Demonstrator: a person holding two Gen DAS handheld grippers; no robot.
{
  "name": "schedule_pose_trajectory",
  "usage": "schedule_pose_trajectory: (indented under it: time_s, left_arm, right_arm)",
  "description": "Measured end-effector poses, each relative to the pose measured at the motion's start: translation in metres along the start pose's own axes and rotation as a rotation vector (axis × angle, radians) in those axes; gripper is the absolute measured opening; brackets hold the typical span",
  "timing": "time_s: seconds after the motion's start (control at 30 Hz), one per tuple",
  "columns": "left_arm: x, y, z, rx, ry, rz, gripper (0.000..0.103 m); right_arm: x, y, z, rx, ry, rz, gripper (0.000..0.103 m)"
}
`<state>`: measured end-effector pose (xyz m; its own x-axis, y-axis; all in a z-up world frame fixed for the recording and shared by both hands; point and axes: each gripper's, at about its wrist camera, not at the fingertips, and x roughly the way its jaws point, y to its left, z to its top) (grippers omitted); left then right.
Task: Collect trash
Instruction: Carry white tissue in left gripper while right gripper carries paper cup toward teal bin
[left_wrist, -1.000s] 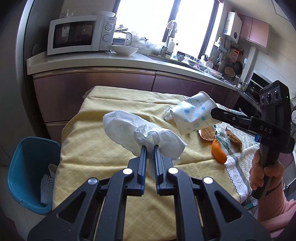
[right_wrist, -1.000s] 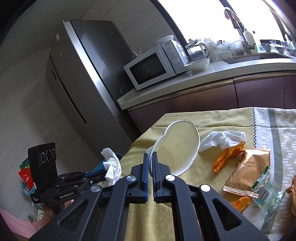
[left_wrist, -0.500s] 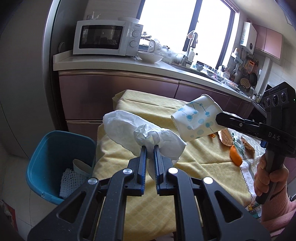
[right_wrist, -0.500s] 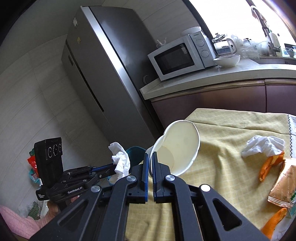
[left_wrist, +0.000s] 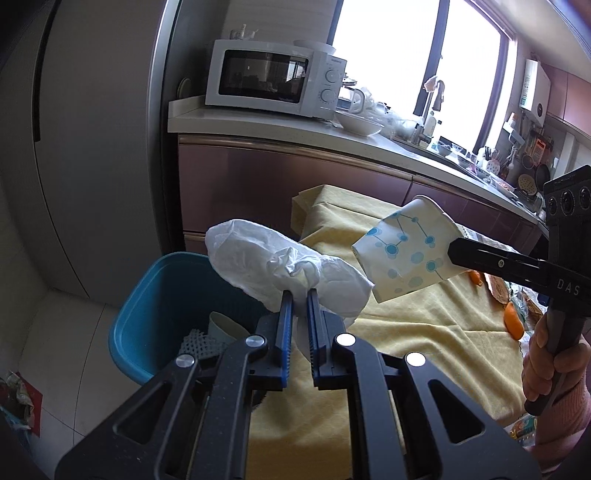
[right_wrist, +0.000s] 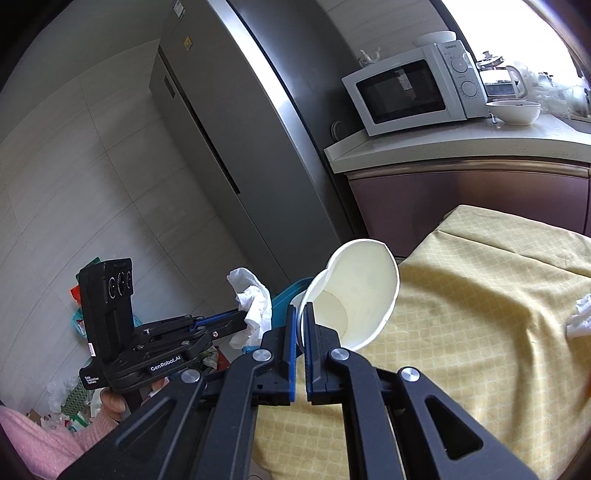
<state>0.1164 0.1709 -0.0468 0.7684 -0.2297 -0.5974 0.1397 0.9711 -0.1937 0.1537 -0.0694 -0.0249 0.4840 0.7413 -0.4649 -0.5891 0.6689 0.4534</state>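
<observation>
Crumpled white tissue (left_wrist: 284, 266) is clamped in the left gripper (left_wrist: 299, 295), jaws pinched on its middle, both ends sticking out sideways. It hangs in the air over the near rim of the blue bin (left_wrist: 155, 291), partly past the table edge. Paper cup (left_wrist: 406, 251), white with blue dots, is clamped by its rim in the right gripper (right_wrist: 300, 314), jaws fully closed on the cup wall; mouth faces the right wrist camera, empty inside. Cup sits in the air right of the bin, above the yellow tablecloth (left_wrist: 406, 332), just beside the tissue but not touching it.

Bin stands on the floor at the table's corner, in front of the fridge (left_wrist: 92, 147). Inside it: a pale cup and some white mesh, low against the near wall. Still on the cloth, well right of the bin: orange peel (left_wrist: 513, 325) and a snack wrapper, partly hidden behind the right gripper body. Microwave (left_wrist: 273, 77) on the counter behind the bin. A hand (left_wrist: 550, 369) in a pink sleeve grips the right handle.
</observation>
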Motion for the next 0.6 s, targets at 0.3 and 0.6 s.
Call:
schedule_pose_trajectory:
  time_s: [0.3,0.6]
  left_arm:
    - [0.011,0.038,-0.009,-0.05,0.036,0.067,0.009]
    - [0.035,0.067,-0.02,-0.089,0.099,0.132,0.009]
  right_arm:
    - [0.038,0.021,0.008,-0.031,0.059,0.031,0.003]
    - [0.072,0.036,0.012,-0.053,0.121,0.042,0.003]
